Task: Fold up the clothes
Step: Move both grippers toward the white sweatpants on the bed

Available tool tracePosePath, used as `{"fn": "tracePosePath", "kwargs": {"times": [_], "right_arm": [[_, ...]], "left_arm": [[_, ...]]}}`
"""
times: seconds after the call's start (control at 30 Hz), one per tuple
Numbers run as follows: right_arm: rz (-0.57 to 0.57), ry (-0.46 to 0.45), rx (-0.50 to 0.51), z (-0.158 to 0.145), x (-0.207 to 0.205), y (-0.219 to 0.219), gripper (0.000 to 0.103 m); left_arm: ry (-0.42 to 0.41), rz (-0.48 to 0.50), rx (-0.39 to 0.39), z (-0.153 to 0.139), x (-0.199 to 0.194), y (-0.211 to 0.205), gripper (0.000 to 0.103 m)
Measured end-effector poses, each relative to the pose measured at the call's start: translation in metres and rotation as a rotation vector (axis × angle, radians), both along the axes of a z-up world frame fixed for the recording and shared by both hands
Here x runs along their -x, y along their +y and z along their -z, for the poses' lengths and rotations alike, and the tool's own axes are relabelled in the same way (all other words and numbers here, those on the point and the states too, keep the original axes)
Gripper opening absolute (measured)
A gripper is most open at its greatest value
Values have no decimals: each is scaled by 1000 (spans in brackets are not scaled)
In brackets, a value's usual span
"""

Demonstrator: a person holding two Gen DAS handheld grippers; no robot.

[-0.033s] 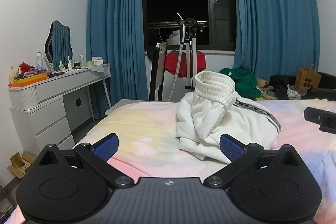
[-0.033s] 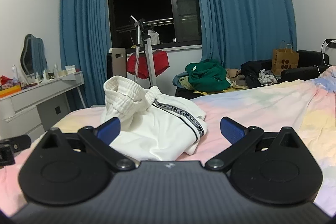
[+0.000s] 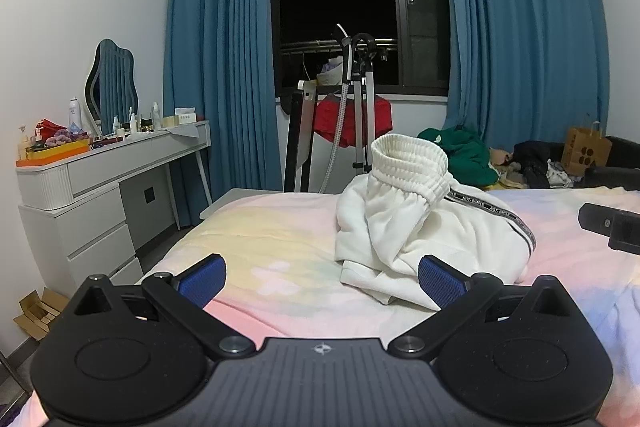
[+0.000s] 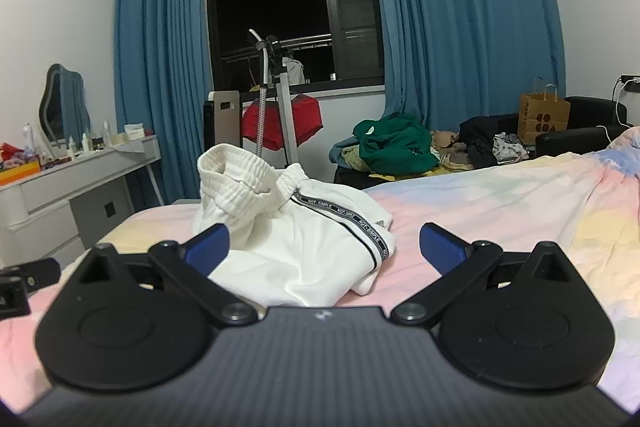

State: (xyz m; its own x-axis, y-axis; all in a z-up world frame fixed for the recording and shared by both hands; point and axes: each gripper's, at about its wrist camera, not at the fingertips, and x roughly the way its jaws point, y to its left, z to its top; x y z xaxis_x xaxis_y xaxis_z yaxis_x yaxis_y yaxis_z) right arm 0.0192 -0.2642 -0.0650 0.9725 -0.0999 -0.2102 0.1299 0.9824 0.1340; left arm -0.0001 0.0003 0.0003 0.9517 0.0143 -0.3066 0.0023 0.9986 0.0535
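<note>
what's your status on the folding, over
Left tongs open, empty. Right tongs open, empty. White pants bunched on bed, unfolded. Nothing in the way.

Crumpled trousers on bed near its foot edge, waistband up, L gripper just before them w/ jaws wide, R gripper alongside to the right, dresser off bed's left edge, clothes pile beyond far edge.
</note>
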Motion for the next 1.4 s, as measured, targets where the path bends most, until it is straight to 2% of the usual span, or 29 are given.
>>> {"fn": "tracePosePath", "kwargs": {"times": [0.17, 0.2, 0.27, 0.5, 0.67, 0.9, 1.17, 1.4], "right_arm": [[-5, 1, 27, 0, 3, 0, 103], [-5, 2, 32, 0, 4, 0, 103], [-5, 14, 30, 1, 0, -2, 103], [5, -7, 70, -5, 3, 5, 103], [25, -37, 55, -9, 6, 2, 103], [10, -42, -22, -15, 9, -11, 103], [41, -39, -8, -16, 10, -14, 103], [22, -57, -14, -23, 14, -16, 103]], "left_arm": [[-21, 8, 54, 4, 2, 8, 103], [-21, 11, 40, 5, 3, 6, 103], [9, 15, 55, 7, -3, 9, 103], [26, 16, -18, 14, -16, -13, 103], [22, 35, -5, 15, -16, -11, 103], [12, 37, 22, 16, -13, -3, 103], [38, 49, 50, 23, -19, 1, 103], [53, 59, 64, 28, -22, 2, 103]]}}
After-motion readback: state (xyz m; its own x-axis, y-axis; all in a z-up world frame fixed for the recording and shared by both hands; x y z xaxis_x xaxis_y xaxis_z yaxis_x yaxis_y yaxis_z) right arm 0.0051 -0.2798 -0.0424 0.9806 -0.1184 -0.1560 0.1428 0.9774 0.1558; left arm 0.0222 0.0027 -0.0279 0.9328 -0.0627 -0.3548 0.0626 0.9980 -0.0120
